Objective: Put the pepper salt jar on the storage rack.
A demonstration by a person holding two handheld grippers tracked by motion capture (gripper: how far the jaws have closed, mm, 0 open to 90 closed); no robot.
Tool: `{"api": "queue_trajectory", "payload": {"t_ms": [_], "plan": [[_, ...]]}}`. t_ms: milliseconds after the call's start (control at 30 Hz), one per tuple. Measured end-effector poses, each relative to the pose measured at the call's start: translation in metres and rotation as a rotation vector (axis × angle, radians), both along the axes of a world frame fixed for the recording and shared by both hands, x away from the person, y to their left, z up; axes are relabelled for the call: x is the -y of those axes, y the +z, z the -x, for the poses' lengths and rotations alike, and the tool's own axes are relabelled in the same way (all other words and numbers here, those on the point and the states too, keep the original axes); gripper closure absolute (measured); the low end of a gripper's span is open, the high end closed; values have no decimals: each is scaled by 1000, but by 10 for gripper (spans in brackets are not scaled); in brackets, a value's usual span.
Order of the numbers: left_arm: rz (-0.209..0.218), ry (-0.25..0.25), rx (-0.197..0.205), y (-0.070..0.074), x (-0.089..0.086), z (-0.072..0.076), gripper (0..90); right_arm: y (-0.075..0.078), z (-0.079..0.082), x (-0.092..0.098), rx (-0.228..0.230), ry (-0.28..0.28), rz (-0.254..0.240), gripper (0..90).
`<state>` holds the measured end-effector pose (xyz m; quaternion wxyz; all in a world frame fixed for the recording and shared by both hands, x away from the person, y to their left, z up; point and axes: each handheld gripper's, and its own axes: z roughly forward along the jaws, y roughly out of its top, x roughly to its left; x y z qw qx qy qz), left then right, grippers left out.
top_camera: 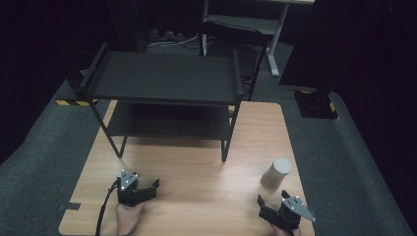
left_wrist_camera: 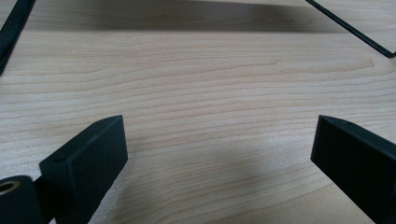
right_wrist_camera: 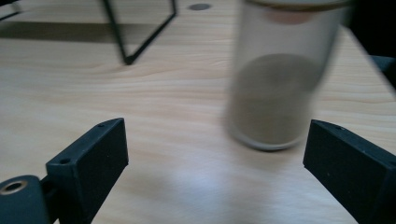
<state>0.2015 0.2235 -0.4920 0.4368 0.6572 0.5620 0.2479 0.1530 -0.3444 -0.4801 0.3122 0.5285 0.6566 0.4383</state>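
You are at the very start: nothing is gripped yet and the jar (top_camera: 276, 173) stands upright on the bench (top_camera: 196, 172) near its right edge, towards the near right corner, well apart from the black two-tier shelf rack (top_camera: 167, 93) at the far side. Your right gripper (top_camera: 270, 205) sits just short of the jar, jaws spread wide with bare wood between them; in the right gripper view the jar (right_wrist_camera: 280, 79) is ahead and off towards the right jaw, not yet between the two. Your left gripper (top_camera: 147, 189) rests near the near left corner, jaws likewise apart over bare bench. Judging by this, the approach, the grasp and any placing on the rack all remain to be done.
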Motion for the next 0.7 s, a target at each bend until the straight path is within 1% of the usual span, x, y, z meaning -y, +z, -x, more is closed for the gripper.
{"api": "queue_trajectory", "payload": {"t_ms": [67, 167, 400, 500, 600, 667, 700], "plan": [[0, 0, -1, 0, 0, 0, 39, 1, -7, 3, 0, -26, 3, 50], [1, 1, -2, 0, 0, 0, 39, 3, -22, 7, -5, -37, 0, 47], [0, 8, -4, 0, 1, 0, 38, 4, -57, 9, -1, -7, -6, 48], [0, 8, -4, 0, 1, 0, 38, 1, -67, 8, 1, -12, -14, 55], [3, 5, -2, 0, 0, 0, 37, -2, -72, 5, 14, -27, -13, 71], [4, 5, -3, 0, 0, 0, 36, -3, -74, 3, 19, -34, -10, 77], [5, 4, -2, 0, 0, 0, 36, -3, -77, -2, 23, -45, 6, 101]]}}
